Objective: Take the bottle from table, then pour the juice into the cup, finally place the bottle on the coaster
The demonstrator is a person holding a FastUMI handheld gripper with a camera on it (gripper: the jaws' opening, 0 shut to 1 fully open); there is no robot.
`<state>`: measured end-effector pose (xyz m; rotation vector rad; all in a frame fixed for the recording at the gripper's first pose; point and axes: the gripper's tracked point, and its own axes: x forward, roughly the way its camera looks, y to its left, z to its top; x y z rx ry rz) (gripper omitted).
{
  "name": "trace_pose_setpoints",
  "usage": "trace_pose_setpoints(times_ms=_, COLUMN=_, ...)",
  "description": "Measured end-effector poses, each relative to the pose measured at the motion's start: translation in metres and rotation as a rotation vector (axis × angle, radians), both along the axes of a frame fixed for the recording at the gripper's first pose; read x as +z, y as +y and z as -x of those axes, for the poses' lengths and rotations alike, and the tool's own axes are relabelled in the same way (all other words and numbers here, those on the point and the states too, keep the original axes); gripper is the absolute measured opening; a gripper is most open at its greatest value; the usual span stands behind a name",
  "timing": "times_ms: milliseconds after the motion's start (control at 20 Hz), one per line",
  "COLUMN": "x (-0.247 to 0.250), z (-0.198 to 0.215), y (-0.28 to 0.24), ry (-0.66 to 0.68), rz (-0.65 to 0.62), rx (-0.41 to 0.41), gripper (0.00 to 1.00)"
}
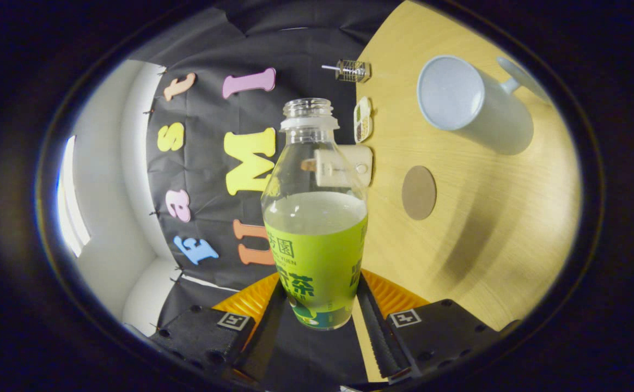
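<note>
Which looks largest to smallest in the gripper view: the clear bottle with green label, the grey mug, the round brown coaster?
1. Clear bottle with green label, though it sits nearest the camera, gripped between the fingers.
2. Grey mug.
3. Round brown coaster.

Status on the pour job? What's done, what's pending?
Done: the bottle is picked up, both fingers of the tongs pressing its green label; cap off. In hand: the view is rolled sideways, suggesting a tilt, but juice sits well below the neck and the cup looks empty. Left: the pour, then setting the bottle on the coaster.
</note>
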<state>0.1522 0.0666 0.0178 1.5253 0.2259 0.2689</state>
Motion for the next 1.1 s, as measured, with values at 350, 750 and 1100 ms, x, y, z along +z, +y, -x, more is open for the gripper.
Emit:
trace_pose_setpoints(times_ms=350, x=0.019, z=-0.007, y=-0.004, ry=-0.011, rz=-0.186, rx=-0.014, gripper=0.78)
trace_pose_setpoints(times_ms=750, x=0.035, z=-0.010, y=-0.013, ry=-0.033, rz=-0.262, rx=-0.030, gripper=0.78)
trace_pose_setpoints(times_ms=1100, x=0.046, z=-0.010, y=-0.017, ry=-0.047, rz=-0.304, rx=-0.033, gripper=0.78)
